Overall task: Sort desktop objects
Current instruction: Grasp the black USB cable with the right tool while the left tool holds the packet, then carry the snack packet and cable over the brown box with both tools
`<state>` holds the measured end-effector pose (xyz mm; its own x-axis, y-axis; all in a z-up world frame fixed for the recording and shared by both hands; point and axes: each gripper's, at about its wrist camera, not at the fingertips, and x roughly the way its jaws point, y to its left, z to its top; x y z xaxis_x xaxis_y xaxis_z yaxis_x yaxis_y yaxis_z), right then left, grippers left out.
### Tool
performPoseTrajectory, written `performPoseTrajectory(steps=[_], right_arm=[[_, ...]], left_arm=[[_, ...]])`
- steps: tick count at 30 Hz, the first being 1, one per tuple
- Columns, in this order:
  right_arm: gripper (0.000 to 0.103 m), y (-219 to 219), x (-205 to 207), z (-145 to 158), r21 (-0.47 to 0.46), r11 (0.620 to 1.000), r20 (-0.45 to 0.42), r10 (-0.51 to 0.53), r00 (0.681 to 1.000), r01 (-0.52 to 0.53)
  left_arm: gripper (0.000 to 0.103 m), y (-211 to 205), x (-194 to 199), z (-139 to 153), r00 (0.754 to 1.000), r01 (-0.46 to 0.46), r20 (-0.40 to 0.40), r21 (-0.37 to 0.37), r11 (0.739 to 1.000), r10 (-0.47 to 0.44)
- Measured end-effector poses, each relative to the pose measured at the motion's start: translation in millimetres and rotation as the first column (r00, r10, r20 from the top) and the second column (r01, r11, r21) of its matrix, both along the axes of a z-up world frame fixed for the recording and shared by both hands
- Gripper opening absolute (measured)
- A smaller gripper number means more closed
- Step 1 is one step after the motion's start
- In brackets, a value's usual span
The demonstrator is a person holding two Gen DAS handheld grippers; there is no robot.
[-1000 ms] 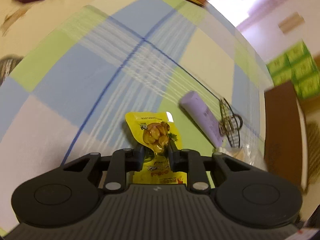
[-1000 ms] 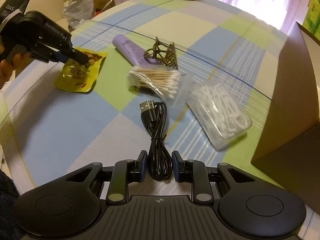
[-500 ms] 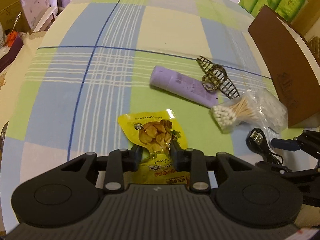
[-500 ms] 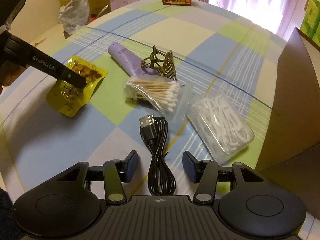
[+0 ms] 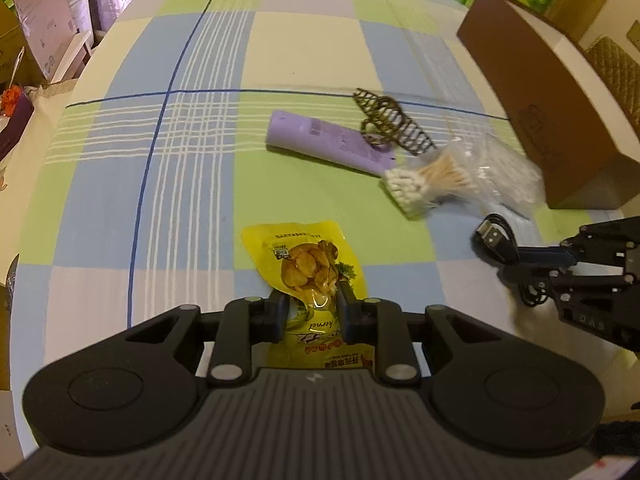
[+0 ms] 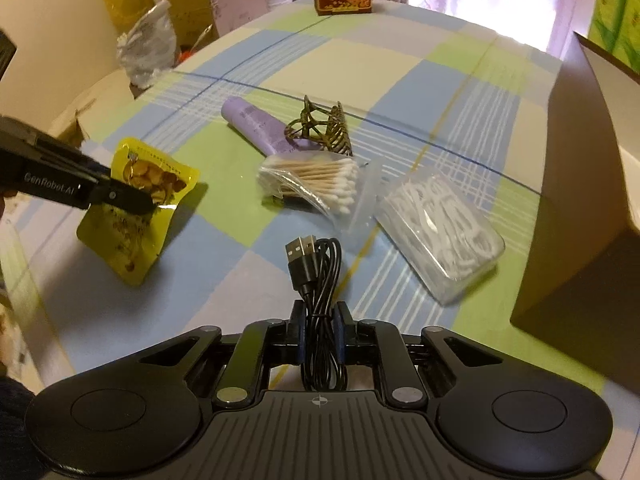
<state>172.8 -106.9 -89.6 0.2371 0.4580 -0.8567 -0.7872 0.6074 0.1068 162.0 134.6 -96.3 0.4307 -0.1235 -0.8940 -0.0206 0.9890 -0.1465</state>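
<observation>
Checked cloth covers the worktop (image 6: 100, 300), where the right tongs (image 6: 319, 320) are closing around a coiled black USB cable (image 6: 320, 280). Left of the cable, the left tongs (image 5: 311, 307) grip a yellow snack packet (image 5: 308, 268); beyond it lies a cotton swab bag (image 6: 316, 180).

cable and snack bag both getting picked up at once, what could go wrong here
The right gripper is closing on the bundled cable near one end; the long plug end could droop and drag the cotton swabs when lifted. The left gripper pinches the snack bag mid-body, so the slick pouch might slip or swing.
</observation>
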Motion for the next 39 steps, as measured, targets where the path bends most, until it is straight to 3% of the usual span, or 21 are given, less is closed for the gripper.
performPoseTrajectory(steps=[9,19,29,39], right_arm=[[0.011,-21.9,-5.0,24.6,0.081,0.994,-0.019,-0.078,0.997,0.079],[0.011,-59.7,-3.4,72.6,0.191,0.966,0.062,-0.189,0.980,0.174],[0.011,-122.0,16.4,126.1,0.291,0.905,0.158,-0.365,0.918,0.310],[0.011,-180.1,48.7,146.2,0.312,0.851,0.198,-0.493,0.847,0.423]], left_arm=[[0.020,-17.1,-8.0,23.1,0.998,0.032,0.053,0.000,0.999,-0.032],[0.020,-55.1,5.7,64.5,0.979,0.105,0.177,-0.018,0.994,-0.100],[0.020,-118.2,38.3,104.3,0.929,0.235,0.303,-0.035,0.971,-0.214],[0.020,-196.6,78.5,127.2,0.871,0.363,0.369,-0.041,0.931,-0.323]])
